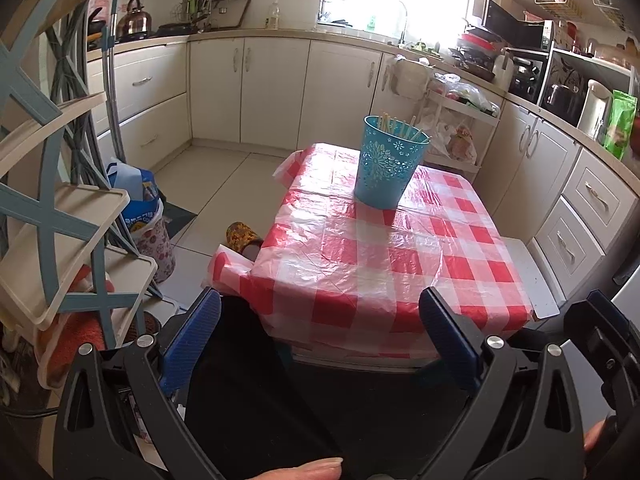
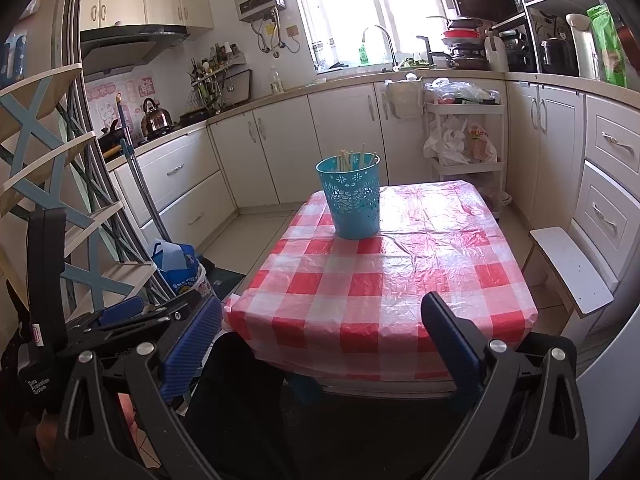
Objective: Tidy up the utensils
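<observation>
1. Your left gripper [image 1: 320, 344] and right gripper [image 2: 322, 346] both stand spread, gripping nothing.
2. The chopsticks [image 2: 352, 159] stand in the blue holder [image 2: 354, 200], far beyond both grippers on the checkered tabletop [image 2: 400, 280].

I count one blue holder [image 2: 353, 200] on the checked table [image 2: 400, 280], several chopsticks [image 2: 352, 159] inside it, too bunched to number.

Left tool [image 1: 320, 320], right tool [image 2: 322, 320]: black frames, silver screws, ribbed blue pads.
</observation>
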Action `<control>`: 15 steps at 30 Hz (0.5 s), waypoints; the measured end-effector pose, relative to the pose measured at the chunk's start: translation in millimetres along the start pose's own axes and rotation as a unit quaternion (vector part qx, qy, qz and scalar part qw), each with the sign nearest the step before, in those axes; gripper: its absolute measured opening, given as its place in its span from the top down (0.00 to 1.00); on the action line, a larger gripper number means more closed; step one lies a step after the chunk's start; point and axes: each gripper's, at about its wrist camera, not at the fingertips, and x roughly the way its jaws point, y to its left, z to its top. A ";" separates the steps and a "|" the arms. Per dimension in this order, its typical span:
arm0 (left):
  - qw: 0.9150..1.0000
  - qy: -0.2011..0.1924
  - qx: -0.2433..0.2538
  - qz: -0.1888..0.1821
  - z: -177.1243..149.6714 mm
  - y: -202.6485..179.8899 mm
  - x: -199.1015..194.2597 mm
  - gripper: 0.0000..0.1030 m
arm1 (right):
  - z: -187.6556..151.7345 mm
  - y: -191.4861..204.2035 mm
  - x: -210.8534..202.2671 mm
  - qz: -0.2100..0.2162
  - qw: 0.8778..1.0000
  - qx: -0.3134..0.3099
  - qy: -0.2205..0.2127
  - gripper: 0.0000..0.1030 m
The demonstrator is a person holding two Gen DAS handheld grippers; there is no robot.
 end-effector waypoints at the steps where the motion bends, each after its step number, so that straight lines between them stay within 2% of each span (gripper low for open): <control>1: 1.000 0.000 0.002 0.000 -0.3 -0.6 -0.4 0.07 | -0.4 0.2 -0.3 0.001 1.000 0.000 0.000 0.07; 15: 1.000 0.003 -0.001 -0.002 -5.1 1.3 -0.5 0.07 | -6.0 6.4 6.5 -0.002 1.000 -0.008 0.019 0.07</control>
